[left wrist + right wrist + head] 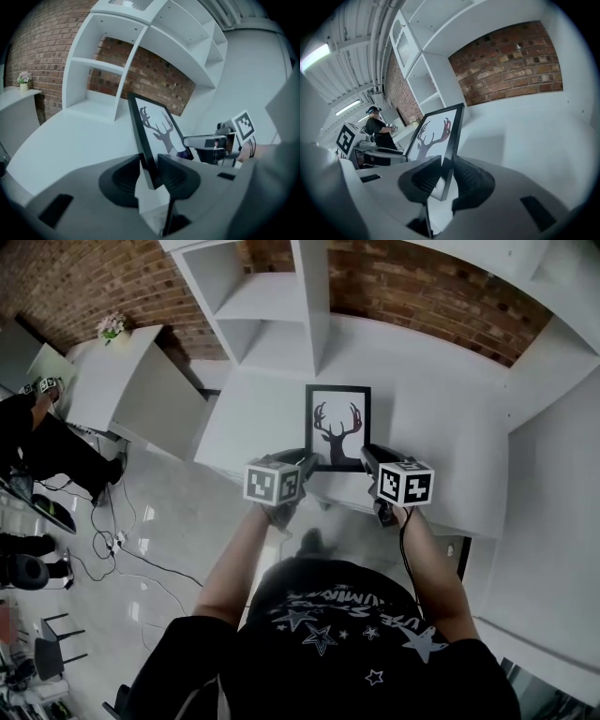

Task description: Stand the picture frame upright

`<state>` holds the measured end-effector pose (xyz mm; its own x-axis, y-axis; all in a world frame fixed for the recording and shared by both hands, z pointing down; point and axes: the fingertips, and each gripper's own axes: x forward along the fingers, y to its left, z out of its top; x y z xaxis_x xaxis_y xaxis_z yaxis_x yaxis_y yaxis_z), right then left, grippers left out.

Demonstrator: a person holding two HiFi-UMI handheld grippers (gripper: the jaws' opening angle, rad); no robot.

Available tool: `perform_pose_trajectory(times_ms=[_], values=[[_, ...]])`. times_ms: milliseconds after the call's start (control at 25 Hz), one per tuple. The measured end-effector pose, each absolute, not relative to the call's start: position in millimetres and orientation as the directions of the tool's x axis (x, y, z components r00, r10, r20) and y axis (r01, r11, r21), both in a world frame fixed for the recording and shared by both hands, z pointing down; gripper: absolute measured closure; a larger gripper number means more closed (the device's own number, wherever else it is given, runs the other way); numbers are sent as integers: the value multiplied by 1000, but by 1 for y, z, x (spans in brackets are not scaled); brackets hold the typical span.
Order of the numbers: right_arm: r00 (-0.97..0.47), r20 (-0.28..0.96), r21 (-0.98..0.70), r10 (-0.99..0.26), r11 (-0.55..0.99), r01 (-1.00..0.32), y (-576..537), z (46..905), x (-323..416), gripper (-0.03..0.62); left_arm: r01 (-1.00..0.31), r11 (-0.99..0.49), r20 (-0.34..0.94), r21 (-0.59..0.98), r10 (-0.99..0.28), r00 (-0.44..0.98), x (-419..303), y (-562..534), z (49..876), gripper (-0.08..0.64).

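A black picture frame (337, 427) with a deer-antler print is on the white table (253, 418), straight ahead of me. My left gripper (306, 462) is shut on its lower left edge, and my right gripper (368, 458) is shut on its lower right edge. In the left gripper view the frame (157, 127) rises out of the gripper (150, 176) and leans away, with the pads pressed on its black border. The right gripper view shows the same frame (436, 133) clamped in that gripper (443, 180). The frame's back and stand are hidden.
A white shelf unit (272, 306) stands at the back of the table against a brick wall (422, 287). A white counter with a small flower pot (112, 326) is to the left. A person (37, 442) and floor cables (108, 545) are at far left.
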<state>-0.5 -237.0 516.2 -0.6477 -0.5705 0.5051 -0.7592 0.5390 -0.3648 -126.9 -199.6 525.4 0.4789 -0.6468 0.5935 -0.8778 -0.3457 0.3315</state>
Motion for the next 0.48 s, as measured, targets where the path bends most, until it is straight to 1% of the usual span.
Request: perform_pose_trajectory(times_ms=[480], values=[[-620, 425, -307, -659, 540, -784, -305, 504, -67, 505, -862, -419, 516, 287, -690, 507, -195, -276, 520, 434]])
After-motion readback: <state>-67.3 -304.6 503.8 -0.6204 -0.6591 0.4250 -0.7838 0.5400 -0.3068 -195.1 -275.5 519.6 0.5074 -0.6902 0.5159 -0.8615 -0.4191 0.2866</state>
